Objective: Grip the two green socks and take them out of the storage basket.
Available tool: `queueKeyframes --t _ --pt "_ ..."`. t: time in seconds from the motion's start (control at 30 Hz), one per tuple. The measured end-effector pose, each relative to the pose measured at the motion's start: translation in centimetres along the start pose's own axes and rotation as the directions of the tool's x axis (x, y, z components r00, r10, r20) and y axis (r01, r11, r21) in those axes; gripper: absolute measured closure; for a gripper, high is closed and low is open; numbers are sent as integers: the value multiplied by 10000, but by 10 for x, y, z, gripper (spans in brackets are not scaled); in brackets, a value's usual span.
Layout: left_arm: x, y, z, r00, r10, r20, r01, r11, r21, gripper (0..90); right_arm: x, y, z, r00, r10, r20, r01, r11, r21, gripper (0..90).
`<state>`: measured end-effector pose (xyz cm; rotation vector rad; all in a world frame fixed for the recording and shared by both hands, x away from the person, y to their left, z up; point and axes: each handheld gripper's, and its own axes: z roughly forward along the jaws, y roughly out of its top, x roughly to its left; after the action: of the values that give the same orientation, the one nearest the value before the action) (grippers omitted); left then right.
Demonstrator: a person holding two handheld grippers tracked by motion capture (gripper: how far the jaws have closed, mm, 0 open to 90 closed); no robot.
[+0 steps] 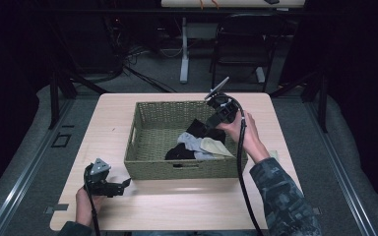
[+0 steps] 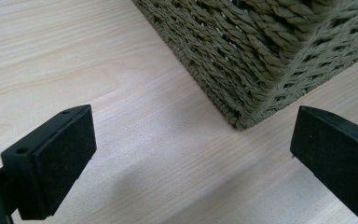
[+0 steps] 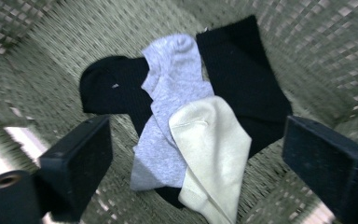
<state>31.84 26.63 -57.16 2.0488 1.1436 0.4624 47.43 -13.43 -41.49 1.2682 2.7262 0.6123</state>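
- Wicker, olive-green — the woven basket [image 1: 187,167] sits mid-counter [image 1: 177,201] in the high view, with a small heap of socks in its near-right corner. The right claw [image 1: 210,125] hangs over the basket's right side, angled down toward that heap; its jaws there are too small to judge. The left claw [image 1: 124,184] lies low on the counter just off the basket's near-left corner, so the right hand is clearly the nearer one to the socks.
- Left gripper view: the left claw [image 2: 189,154] is spread wide with nothing between its jaws, only bare wood counter [image 2: 74,56], and the basket's outer corner [image 2: 261,56] stands just ahead.
- Right gripper view: the right claw [image 3: 196,158] is spread and empty above the basket floor. Straight ahead and below, between the jaws, lies the cream sock [image 3: 212,149] on top, overlapping the grey sock [image 3: 170,107], and both rest on black socks [image 3: 242,79]. The cream sock's long axis runs from the claw away into the basket, slightly slanted — so, by my reading, the jaws would close across its width if lowered straight down.
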Motion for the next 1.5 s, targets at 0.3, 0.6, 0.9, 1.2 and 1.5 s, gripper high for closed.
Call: queueKeyframes --t 0.3,0.6,0.9,1.2,1.5 --pt "0 0 0 10000 -43 -6 43 10000 3 3 -10 -1 52 9989 470 72 -475 9935 1034 348" --pt "0 0 1 10000 -1 52 1 10000 63 3 -17 -5 86 9965 779 296 -824 9742 2099 556" --pt "0 0 0 10000 14 55 -15 10000 85 3 -21 -8 102 9929 1129 365 -1185 9597 2548 885" --pt "0 0 1 10000 20 35 -20 10000 27 3 -16 -8 67 9955 861 394 -923 9749 2026 891" --pt "-1 0 0 10000 16 1 -16 10000 40 3 -10 -1 17 9985 541 64 -544 9892 1361 890"
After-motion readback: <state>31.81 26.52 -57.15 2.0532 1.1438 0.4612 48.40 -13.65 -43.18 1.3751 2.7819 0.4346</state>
